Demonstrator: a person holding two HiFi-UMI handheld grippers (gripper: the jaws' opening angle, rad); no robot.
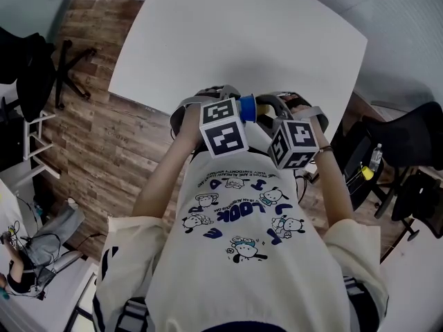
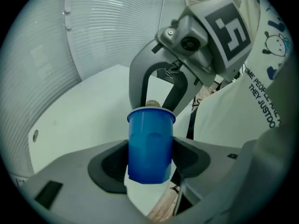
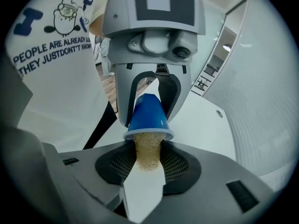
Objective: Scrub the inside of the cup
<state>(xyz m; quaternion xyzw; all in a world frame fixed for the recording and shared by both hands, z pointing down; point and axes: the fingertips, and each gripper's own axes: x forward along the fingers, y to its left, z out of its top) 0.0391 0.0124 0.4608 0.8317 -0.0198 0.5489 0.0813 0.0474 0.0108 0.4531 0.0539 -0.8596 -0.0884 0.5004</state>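
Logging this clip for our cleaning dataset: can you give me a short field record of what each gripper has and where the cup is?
left gripper: shut on blue cup, pads on its sides
right gripper: shut on tan mesh scrubber
scrubber position: far end inside the cup's mouth
cup position: held in the air by the white table edge, mouth toward the right gripper

The cup [image 2: 149,148] is smooth blue plastic; the scrubber [image 3: 146,150] is rough tan mesh; the counter [image 1: 242,40] looks matt white.
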